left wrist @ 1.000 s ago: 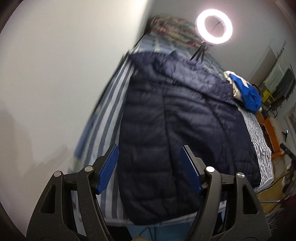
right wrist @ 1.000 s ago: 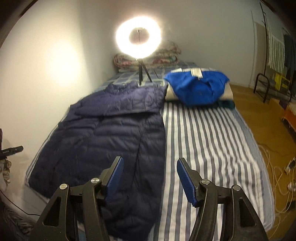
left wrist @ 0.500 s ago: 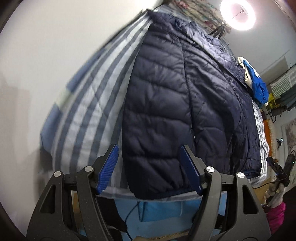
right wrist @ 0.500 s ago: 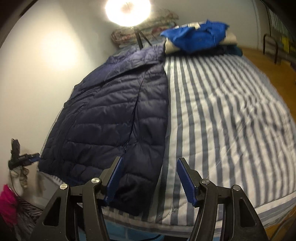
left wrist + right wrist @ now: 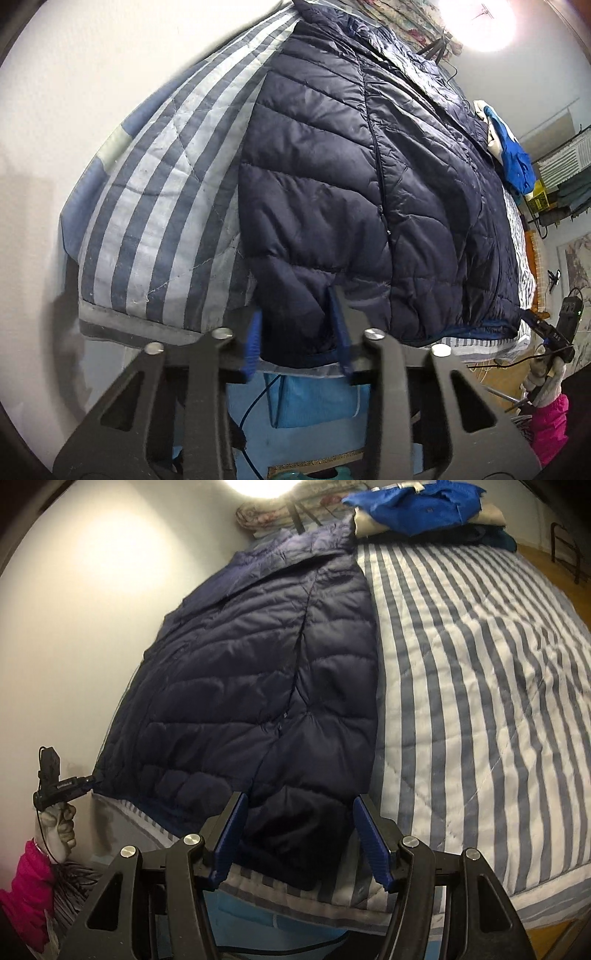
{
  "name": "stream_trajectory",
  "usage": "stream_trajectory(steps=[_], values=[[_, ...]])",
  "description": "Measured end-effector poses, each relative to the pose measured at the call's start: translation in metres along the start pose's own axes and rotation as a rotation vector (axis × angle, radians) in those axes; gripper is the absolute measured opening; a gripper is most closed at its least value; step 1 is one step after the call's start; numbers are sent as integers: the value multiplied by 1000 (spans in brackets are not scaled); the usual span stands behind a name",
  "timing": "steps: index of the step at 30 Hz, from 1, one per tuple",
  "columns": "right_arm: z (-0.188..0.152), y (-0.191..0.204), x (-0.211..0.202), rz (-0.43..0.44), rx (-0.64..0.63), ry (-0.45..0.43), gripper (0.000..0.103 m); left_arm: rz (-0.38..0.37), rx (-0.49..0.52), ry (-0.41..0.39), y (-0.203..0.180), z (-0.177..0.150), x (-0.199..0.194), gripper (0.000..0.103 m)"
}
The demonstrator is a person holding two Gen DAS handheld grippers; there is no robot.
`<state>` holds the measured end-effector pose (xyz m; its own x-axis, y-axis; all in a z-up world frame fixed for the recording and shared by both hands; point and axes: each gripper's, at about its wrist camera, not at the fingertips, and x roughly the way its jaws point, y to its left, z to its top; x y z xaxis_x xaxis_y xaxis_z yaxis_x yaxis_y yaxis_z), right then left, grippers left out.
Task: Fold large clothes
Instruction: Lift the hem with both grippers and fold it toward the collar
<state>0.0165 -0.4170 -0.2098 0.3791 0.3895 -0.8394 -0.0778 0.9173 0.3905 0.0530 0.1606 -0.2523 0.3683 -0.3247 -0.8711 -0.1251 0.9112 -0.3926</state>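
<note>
A navy quilted jacket (image 5: 351,177) lies lengthwise along the left side of a striped bed (image 5: 155,206), its hem at the near edge. In the left wrist view my left gripper (image 5: 297,336) straddles the hem's left corner. Its jaws are closing and the puffy fabric fills the gap between the blue pads (image 5: 341,332). Seen from the right wrist, the jacket (image 5: 258,672) ends between the fingers of my right gripper (image 5: 299,834). That gripper stands open around the hem's right corner, its pads clear of the cloth.
A white wall runs close along the bed's left side. A blue garment (image 5: 417,506) tops a folded pile at the bed's far end, beside a bright ring light (image 5: 476,22). The striped cover (image 5: 480,664) is bare on the right. A gloved hand (image 5: 59,827) shows at the left.
Both grippers came down and closer to the bed's near edge, so the jacket hem now sits between their fingers. The left jaws narrowed around the hem corner; the right jaws kept their width.
</note>
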Motion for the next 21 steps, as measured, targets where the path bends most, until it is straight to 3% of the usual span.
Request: stream_trajectory(steps=[5,9,14,21], values=[[-4,-2,10,20,20,56,58,-10,16,-18,-3,1,-5,12],[-8,0,18,41,9,89,36,-16,25,-41,-7,1,-10,8],[-5,2,13,67,19,50,9,-27,42,-83,-14,1,-22,6],[10,7,-11,97,33,-41,3,-48,59,-168,-29,10,-44,5]])
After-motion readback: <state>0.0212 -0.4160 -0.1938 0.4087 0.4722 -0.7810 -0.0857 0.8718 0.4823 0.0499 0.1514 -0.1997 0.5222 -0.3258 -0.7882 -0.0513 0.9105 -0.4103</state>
